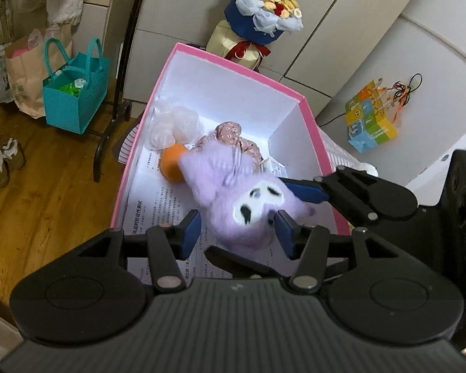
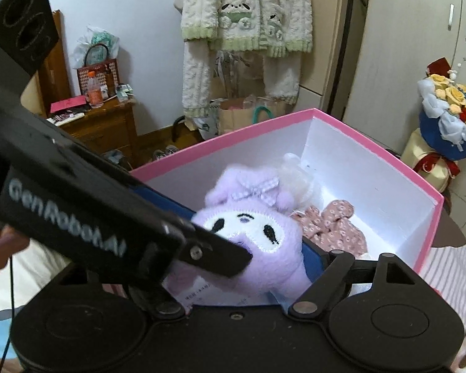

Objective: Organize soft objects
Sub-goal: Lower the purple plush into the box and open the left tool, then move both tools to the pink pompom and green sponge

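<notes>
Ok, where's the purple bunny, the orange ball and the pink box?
purple bunny (image 2: pixel 248 230): right wrist view, on its white face.
orange ball (image 1: pixel 171 163): left wrist view, on its round side.
pink box (image 1: pixel 233 65): left wrist view, on its far rim.

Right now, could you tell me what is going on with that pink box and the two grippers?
A person is putting soft things away with two handheld grippers. Both grippers reach over the pink box around a purple plush toy, which is down inside it on printed paper. The left gripper has its jaws either side of the toy's head, apparently not squeezing. The right gripper also brackets the toy; its grip is unclear. A floral fabric piece, an orange ball and something white and fluffy already lie in the box.
</notes>
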